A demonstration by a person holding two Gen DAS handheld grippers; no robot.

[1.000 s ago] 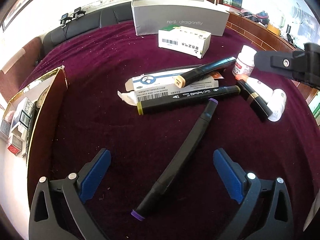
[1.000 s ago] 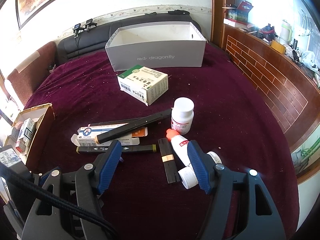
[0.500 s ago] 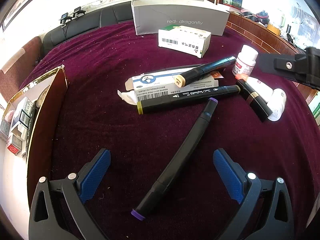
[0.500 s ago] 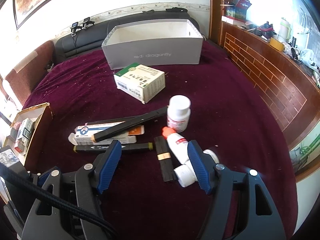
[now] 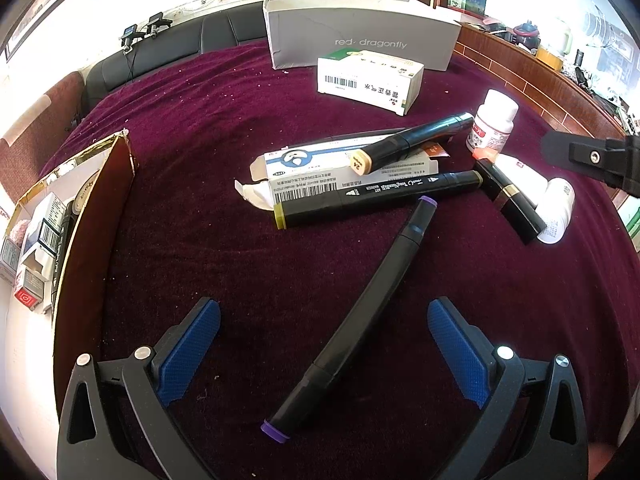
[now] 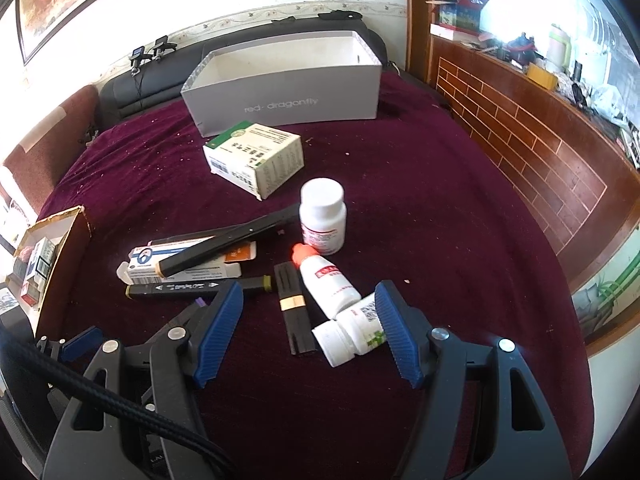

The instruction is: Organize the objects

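Note:
A black marker with purple caps (image 5: 360, 312) lies diagonally on the maroon cloth, its near end between the wide-open fingers of my left gripper (image 5: 324, 352). Further off lie an olive-capped marker (image 5: 376, 198), a tan-capped marker (image 5: 412, 142) on a long blue-white carton (image 5: 320, 168), and a black lipstick tube (image 5: 510, 200). My right gripper (image 6: 310, 332) is open above the lipstick tube (image 6: 294, 308), a lying white bottle (image 6: 352, 332) and a red-capped bottle (image 6: 326, 280). An upright white pill bottle (image 6: 323, 216) stands behind.
A grey open shoebox (image 6: 284, 88) stands at the back, a green-white medicine box (image 6: 256, 156) in front of it. A gold-edged box (image 5: 60, 216) with small cartons sits at the left edge. A brick-patterned wooden ledge (image 6: 540, 148) runs along the right.
The right gripper has drifted forward and slightly right, so the bottles and lipstick tube sit lower between its fingers. The left gripper has barely moved.

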